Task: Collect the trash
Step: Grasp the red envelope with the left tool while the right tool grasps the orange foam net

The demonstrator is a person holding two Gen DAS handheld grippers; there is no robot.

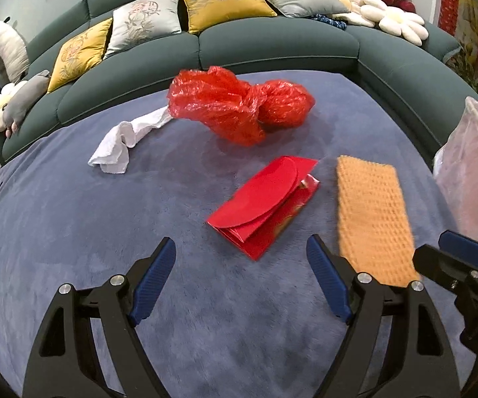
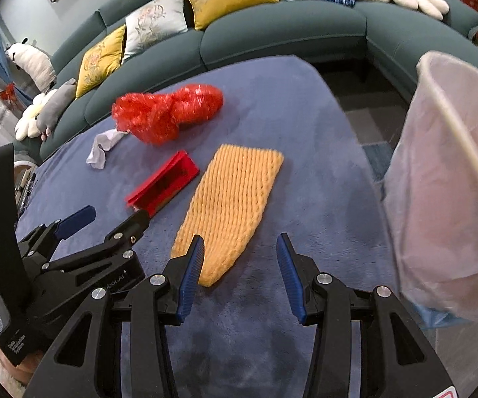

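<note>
On the blue-grey table cover (image 1: 73, 219) lie a crumpled red plastic bag (image 1: 235, 104), a white tissue (image 1: 123, 144), a red paper envelope (image 1: 265, 204) and an orange foam net (image 1: 373, 219). My left gripper (image 1: 240, 262) is open and empty, just short of the envelope. My right gripper (image 2: 240, 258) is open and empty over the near end of the foam net (image 2: 229, 212). The red bag (image 2: 169, 114), tissue (image 2: 103, 149) and envelope (image 2: 164, 184) also show in the right wrist view. The left gripper (image 2: 106, 215) shows there at the left.
A bin lined with a translucent bag (image 2: 444, 182) stands off the table's right edge; it also shows in the left wrist view (image 1: 471, 172). A green sofa (image 1: 272, 46) with cushions and plush toys curves behind the table.
</note>
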